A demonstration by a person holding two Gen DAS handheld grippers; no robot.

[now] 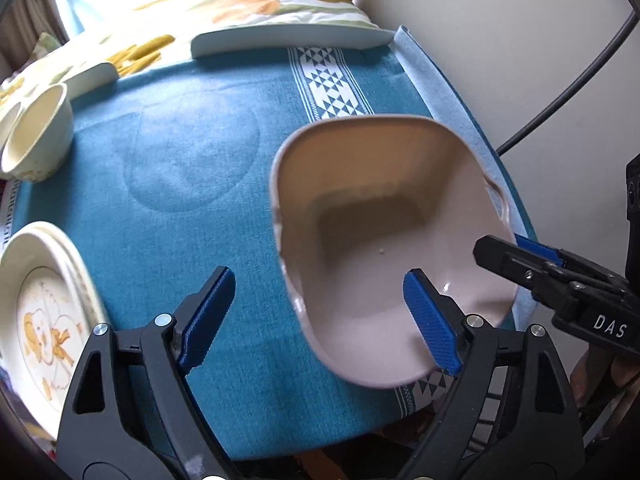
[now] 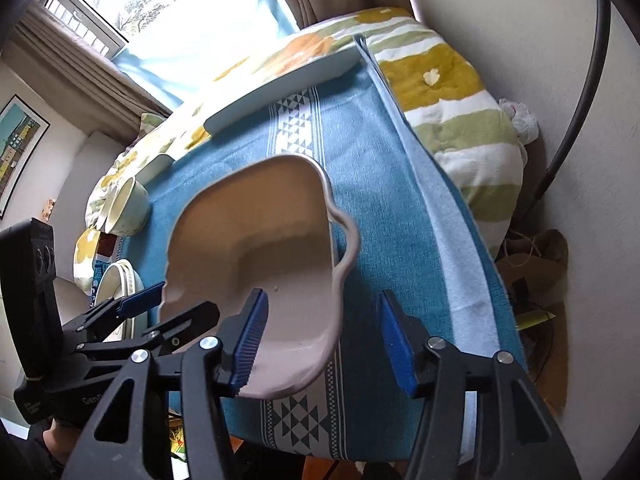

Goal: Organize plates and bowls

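A pink squarish bowl with handles (image 1: 384,232) is tilted above the blue cloth; it also shows in the right wrist view (image 2: 272,248). My left gripper (image 1: 320,316) is open, its right finger inside the bowl's near rim. My right gripper (image 2: 320,340) is open; its left finger lies over the bowl's near edge, and its black jaw (image 1: 520,268) shows at the bowl's right rim. Whether either gripper bears the bowl I cannot tell. Stacked cream plates (image 1: 44,320) with a bear print lie at the left. Cream small bowls (image 1: 36,136) stand at the far left.
The blue tablecloth (image 1: 192,184) with a white patterned stripe covers the table. White trays (image 1: 288,40) lie at the far edge against a flowered cushion (image 2: 452,92). A wall and a black cable (image 1: 568,88) are on the right.
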